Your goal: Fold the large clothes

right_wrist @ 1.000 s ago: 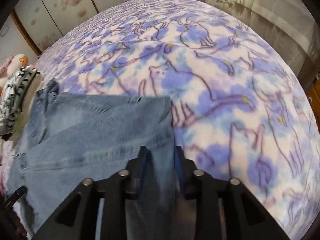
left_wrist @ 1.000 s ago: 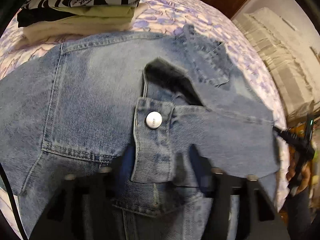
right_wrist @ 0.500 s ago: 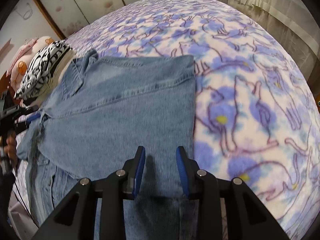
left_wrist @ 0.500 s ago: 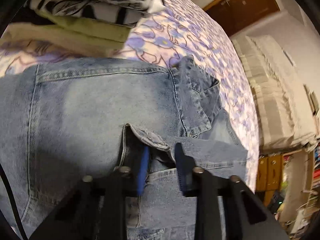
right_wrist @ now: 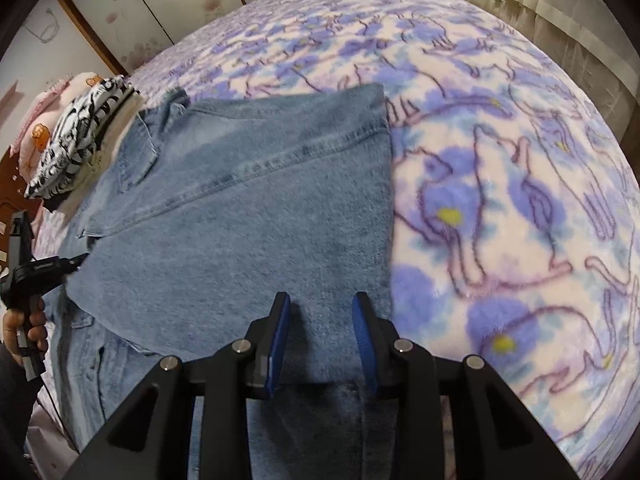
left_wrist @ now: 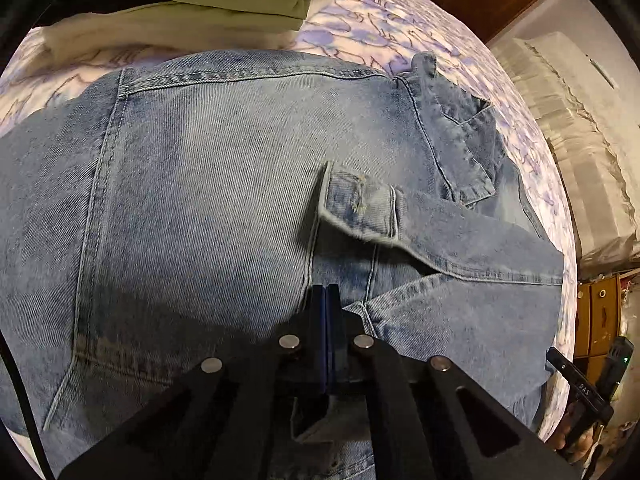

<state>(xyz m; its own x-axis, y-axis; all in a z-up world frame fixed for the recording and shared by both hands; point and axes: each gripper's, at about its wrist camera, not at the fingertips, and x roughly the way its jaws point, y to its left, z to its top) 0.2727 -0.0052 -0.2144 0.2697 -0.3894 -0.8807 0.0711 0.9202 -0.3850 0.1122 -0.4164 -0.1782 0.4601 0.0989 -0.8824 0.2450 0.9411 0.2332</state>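
Denim jacket (left_wrist: 208, 184) lies flat on the cat-print bed (right_wrist: 500, 184), back panel up, one sleeve (left_wrist: 432, 236) folded across it, cuff pointing inward. Its collar end points toward the stacked clothes (left_wrist: 192, 12), printed "YOUR". Left tongs (left_wrist: 326, 300) are closed, gripping nothing visible; right tongs (right_wrist: 322, 320) hover spread over denim.

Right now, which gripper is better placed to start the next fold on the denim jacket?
Probably the right gripper: its jaws are open, straddling the denim jacket near its edge. The left gripper is shut, apparently on nothing, over the jacket's middle.
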